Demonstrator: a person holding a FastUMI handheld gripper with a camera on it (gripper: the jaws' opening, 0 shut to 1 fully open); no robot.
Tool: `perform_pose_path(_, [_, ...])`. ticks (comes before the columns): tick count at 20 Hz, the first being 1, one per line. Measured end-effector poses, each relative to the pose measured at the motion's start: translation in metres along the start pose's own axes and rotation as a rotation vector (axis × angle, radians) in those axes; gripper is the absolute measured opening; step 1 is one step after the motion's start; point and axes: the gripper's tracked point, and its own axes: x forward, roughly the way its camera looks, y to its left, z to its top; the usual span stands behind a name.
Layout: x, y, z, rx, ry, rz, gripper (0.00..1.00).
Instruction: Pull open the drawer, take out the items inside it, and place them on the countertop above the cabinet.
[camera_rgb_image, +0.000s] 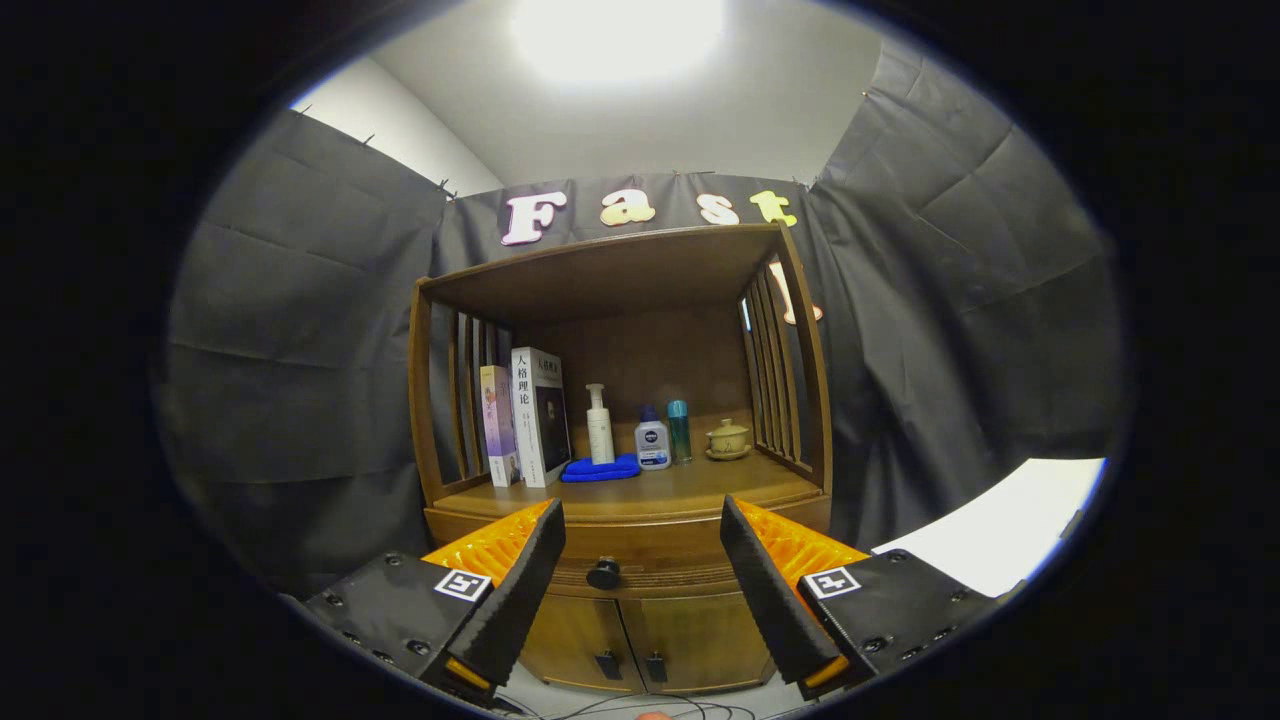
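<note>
Facing the wooden cabinet (625, 420) square on, the hand-held gripper (640, 570) sits spread wide, fingers well apart, nothing held between them. Drawer (650, 560) is shut; its front runs as a band just under the desk (680, 490), above the two lower doors (640, 640).

Key relation: the dark round drawer knob (604, 573) lies straight ahead, beyond the fingertips and in the gap between the two fingers, noticeably closer to the left finger than to the right. Knob and fingers are apart, no contact. The knob juts toward the gripper, so the pull axis runs near-to-far, the same line the fingers point along. Drawer front's long axis runs left to right across that line.

Judgement: the approach is mostly a straight push forward with a small shift left to centre the knob, then close and draw back toward the near side. With the knob off-centre, closing early would likely catch it on one finger alone.

Contents of the drawer are hidden while it is closed.

On the desk, at the far side: two upright books (525, 420) at left, a blue cloth (600, 469) with a white pump bottle (599, 425) on it, a small white bottle with blue cap (652, 440), a teal bottle (679, 430), a lidded tea cup on a saucer (728, 438) at right. The near strip of the desk is bare wood and looks like the place for landing items.
</note>
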Motion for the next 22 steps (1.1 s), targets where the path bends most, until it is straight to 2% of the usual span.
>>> perform_pose_path(6, [0.013,0.005,0.001,0.0,-0.001,0.013,0.98])
perform_pose_path(12, [0.047,0.015,-0.009,0.014,0.034,0.033,0.98])
perform_pose_path(18, [0.09,0.02,-0.042,-0.016,0.11,0.051,0.98])
perform_pose_path(22, [0.111,0.033,-0.068,-0.041,0.144,0.091,0.98])
